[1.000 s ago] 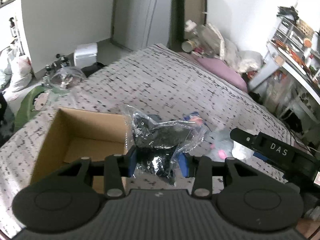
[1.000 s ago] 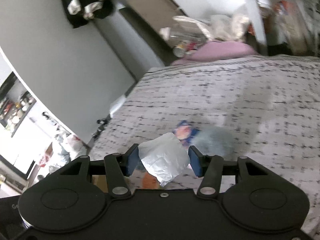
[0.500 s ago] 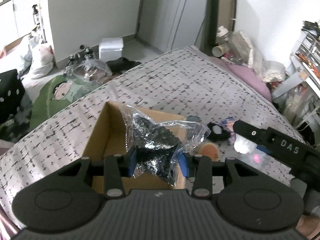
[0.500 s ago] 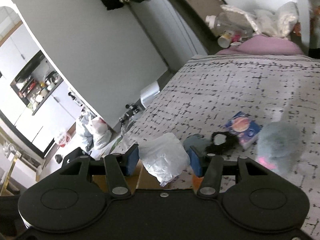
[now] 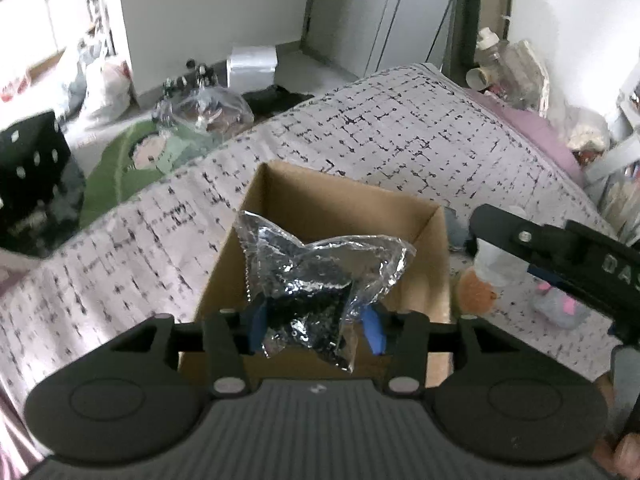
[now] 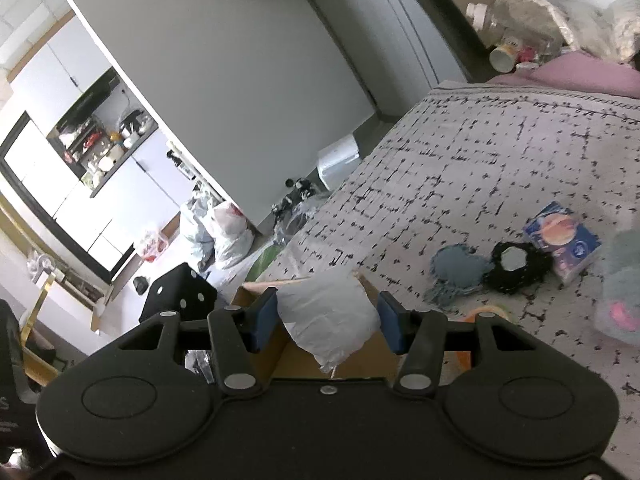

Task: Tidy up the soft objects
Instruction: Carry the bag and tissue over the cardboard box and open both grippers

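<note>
My left gripper [image 5: 316, 322] is shut on a clear plastic bag with a black soft item [image 5: 316, 280] and holds it over the open cardboard box [image 5: 344, 204] on the bed. My right gripper [image 6: 326, 320] is shut on a white soft packet [image 6: 328, 320] and hangs over the box's near corner [image 6: 372, 356]. The right gripper also shows in the left wrist view [image 5: 560, 256], to the right of the box. On the bedspread lie a blue-grey pad [image 6: 456, 270], a black ring-shaped item [image 6: 516, 264], a blue tissue pack [image 6: 562, 240], a grey plush [image 6: 620, 288] and an orange item [image 5: 476, 294].
The patterned bedspread [image 5: 380, 132] stretches away behind the box. A purple pillow [image 6: 580, 74] and bottles lie at the bed's far end. Beyond the bed's left edge the floor holds bags [image 5: 208, 110], a green cushion [image 5: 132, 164] and a white box [image 5: 252, 64].
Both grippers have moved left with their loads. The left bag now hangs over the middle of the box. The right packet has come from above the bedspread items to the box's corner.
</note>
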`<state>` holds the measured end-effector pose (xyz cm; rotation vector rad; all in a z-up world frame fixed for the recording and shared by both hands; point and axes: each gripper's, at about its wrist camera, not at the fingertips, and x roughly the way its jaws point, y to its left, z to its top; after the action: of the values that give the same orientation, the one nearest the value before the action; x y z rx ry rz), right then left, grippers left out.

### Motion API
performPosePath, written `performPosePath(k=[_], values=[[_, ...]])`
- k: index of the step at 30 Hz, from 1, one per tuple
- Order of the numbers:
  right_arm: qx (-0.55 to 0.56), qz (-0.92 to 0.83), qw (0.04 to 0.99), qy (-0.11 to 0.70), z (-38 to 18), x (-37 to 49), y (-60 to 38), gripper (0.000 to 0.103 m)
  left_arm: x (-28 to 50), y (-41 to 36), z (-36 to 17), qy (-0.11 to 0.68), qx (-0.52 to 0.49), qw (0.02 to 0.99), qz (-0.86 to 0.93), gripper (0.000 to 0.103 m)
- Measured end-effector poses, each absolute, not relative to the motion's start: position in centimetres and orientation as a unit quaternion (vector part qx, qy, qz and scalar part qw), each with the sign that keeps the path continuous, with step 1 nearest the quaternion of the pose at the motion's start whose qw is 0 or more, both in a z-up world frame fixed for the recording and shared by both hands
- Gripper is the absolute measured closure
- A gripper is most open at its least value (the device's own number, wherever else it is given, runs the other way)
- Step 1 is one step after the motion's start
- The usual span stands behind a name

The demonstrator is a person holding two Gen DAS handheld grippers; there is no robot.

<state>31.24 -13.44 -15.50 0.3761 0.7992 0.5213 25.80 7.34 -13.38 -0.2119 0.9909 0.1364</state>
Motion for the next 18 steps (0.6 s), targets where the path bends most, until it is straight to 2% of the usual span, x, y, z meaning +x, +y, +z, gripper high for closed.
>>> performPosePath(k=[4,18], values=[[0.194,0.262,0.862,0.389,-15.8,31.8,-13.0,0.051,25.9,7.8,-13.1,0.471,-0.101,0.873,0.071,0.042],[0.177,0.291,0.857,0.388,-16.1,32.9,-8.9,0.05,24.9,11.1,-11.7,0.462,-0.141,0.87,0.098,0.04]])
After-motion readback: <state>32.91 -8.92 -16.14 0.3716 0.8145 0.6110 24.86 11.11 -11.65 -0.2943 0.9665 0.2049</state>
